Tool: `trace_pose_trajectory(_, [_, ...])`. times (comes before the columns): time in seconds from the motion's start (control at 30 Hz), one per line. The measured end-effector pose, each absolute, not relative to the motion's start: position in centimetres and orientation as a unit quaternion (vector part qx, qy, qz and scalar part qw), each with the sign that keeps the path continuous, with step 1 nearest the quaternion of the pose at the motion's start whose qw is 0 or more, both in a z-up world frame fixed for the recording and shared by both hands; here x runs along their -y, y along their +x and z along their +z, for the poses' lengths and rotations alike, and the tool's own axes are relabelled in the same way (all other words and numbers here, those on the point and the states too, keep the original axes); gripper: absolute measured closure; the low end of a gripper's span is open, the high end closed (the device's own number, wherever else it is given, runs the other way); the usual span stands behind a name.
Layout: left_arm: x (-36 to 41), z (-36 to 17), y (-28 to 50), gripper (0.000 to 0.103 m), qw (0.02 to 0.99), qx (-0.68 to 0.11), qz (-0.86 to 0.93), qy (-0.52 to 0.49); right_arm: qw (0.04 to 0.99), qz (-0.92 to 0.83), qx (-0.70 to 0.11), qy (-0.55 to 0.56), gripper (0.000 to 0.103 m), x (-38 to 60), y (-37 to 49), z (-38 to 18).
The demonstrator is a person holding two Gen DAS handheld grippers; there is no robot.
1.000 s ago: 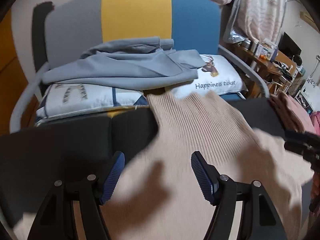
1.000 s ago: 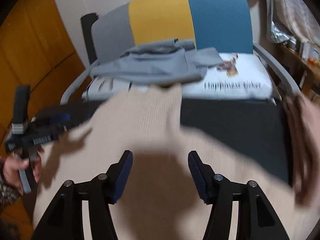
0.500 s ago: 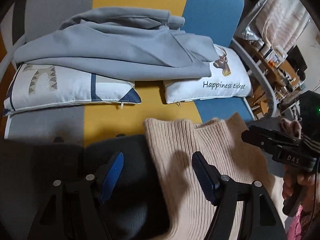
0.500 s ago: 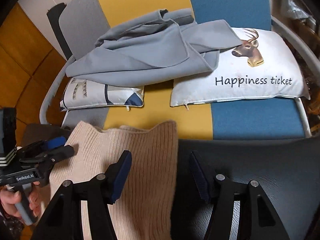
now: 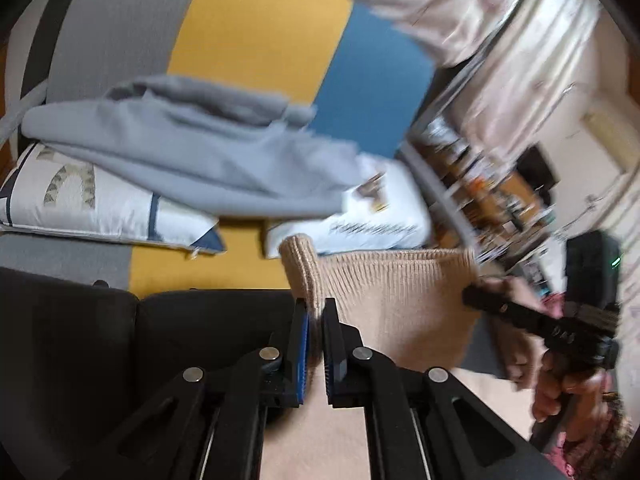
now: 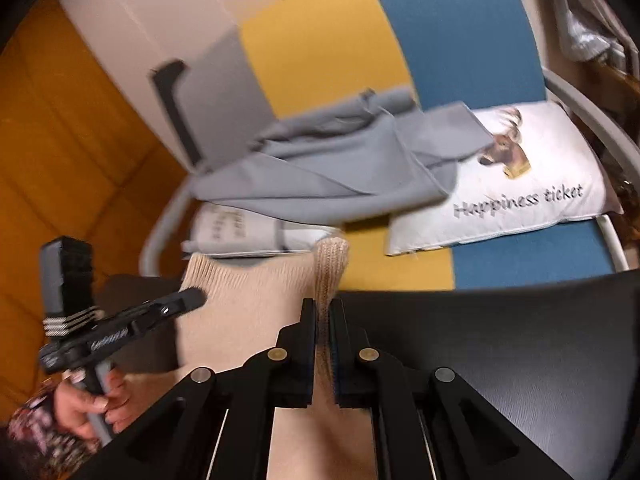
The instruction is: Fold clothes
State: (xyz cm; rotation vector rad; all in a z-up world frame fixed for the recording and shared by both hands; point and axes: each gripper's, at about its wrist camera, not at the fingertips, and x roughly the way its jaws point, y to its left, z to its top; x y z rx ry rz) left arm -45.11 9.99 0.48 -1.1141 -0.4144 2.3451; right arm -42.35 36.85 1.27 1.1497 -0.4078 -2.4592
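A beige ribbed knit sweater [image 5: 392,292] is stretched between my two grippers above a black surface [image 5: 80,340]. My left gripper [image 5: 315,304] is shut on its left corner. My right gripper [image 6: 322,306] is shut on its right corner [image 6: 330,264]. In the left wrist view the right gripper [image 5: 472,296] shows at the sweater's far edge. In the right wrist view the left gripper [image 6: 196,298] shows at the sweater's [image 6: 248,300] other edge. The sweater's lower part hangs out of sight under the fingers.
A grey, yellow and blue sofa [image 5: 256,32] stands ahead, with a grey garment [image 6: 340,168] over two printed pillows [image 6: 520,184]. A cluttered wooden shelf [image 5: 500,192] stands at the right. Orange wood panelling [image 6: 60,140] is at the left.
Both grippers were open above the sweater. Now both have shut on its top corners and lifted that edge, and both views have swung.
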Motion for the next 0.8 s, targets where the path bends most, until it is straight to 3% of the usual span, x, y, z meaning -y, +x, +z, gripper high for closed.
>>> trace_pose_trajectory(0.2, [-8.0, 0.4, -34.5, 0.098, 0.294, 0.165, 0.860, -0.382, 0.238, -0.883, 0.138, 0.381, 0.097, -37.3, -30.8, 2.3])
trace_pose_trajectory(0.37, [-8.2, -5.0, -27.4, 0.096, 0.265, 0.113, 0.850, -0.441, 0.201, -0.872, 0.113, 0.432, 0.093, -37.7, -23.1, -3.3])
trace_pose_trajectory(0.43, [-7.7, -7.1, -25.6, 0.095, 0.255, 0.124, 0.830, -0.481, 0.174, -0.857, 0.129, 0.468, 0.086, -38.4, -21.9, -5.6])
trace_pose_trajectory(0.47, [-7.1, -7.6, -24.7, 0.095, 0.257, 0.143, 0.823, -0.485, 0.159, -0.849, 0.145, 0.483, 0.083, -38.9, -21.3, -6.8])
trace_pose_trajectory(0.53, [-5.3, -7.5, -23.1, 0.083, 0.255, 0.196, 0.819, -0.475, 0.149, -0.832, 0.224, 0.484, 0.071, -40.8, -19.7, -7.8])
trace_pose_trajectory(0.63, [-3.1, -7.8, -23.1, 0.083, 0.235, 0.276, 0.804, -0.472, 0.148, -0.818, 0.329, 0.447, 0.050, -43.1, -18.5, -8.0])
trace_pose_trajectory(0.8, [-2.5, -9.9, -25.5, 0.080, 0.221, 0.417, 0.731, -0.493, 0.166, -0.769, 0.426, 0.446, 0.049, -43.1, -20.3, -10.0])
